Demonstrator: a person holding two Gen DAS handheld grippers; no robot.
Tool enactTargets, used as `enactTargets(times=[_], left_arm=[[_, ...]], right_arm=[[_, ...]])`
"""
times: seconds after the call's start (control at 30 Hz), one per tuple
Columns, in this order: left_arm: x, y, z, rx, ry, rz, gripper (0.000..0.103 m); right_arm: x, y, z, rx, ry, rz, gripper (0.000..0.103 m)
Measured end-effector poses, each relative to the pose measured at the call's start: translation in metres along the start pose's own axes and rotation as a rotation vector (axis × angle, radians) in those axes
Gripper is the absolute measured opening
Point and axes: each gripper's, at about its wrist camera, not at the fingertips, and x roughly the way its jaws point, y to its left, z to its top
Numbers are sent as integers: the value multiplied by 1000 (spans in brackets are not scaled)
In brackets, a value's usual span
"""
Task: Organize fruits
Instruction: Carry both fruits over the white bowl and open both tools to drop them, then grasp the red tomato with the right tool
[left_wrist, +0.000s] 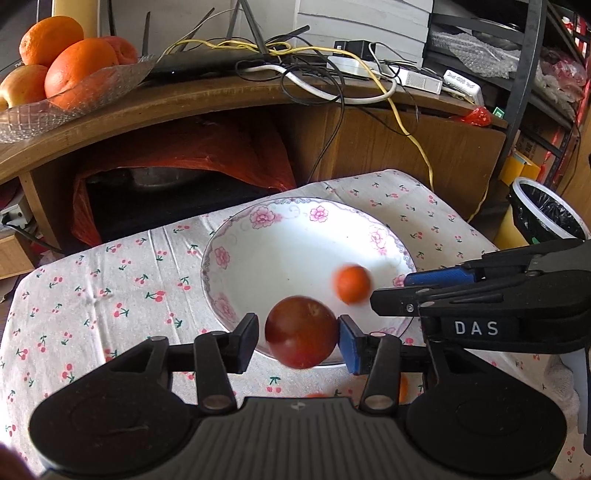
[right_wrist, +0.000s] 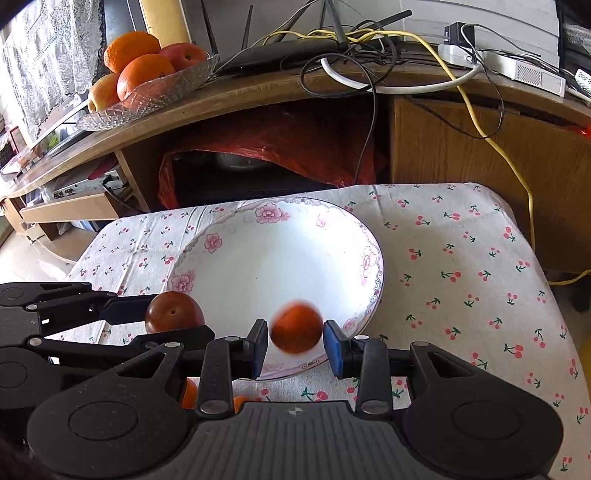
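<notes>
Both hand-held grippers hover level over the near rim of one floral plate (left_wrist: 258, 254). The left hand-held gripper (left_wrist: 297, 338) stands spread around one dark red fruit (left_wrist: 301, 331), touching only its blue pad. The right hand-held gripper (right_wrist: 295, 341) stands spread around one blurred small orange (right_wrist: 296, 328), touching neither pad.
</notes>
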Motion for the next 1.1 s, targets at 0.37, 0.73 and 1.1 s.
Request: enactTargets(times=[0.37, 0.73, 1.1], left_arm=[[-14, 5, -1, 2, -20, 11, 59], [-36, 13, -23, 43, 14, -17, 59], [-53, 22, -50, 113, 59, -48, 59]], right_arm=[[-12, 1, -3, 8, -13, 19, 33], [-26, 9, -23, -30, 26, 66, 33], [-28, 22, -40, -65, 80, 101, 33]])
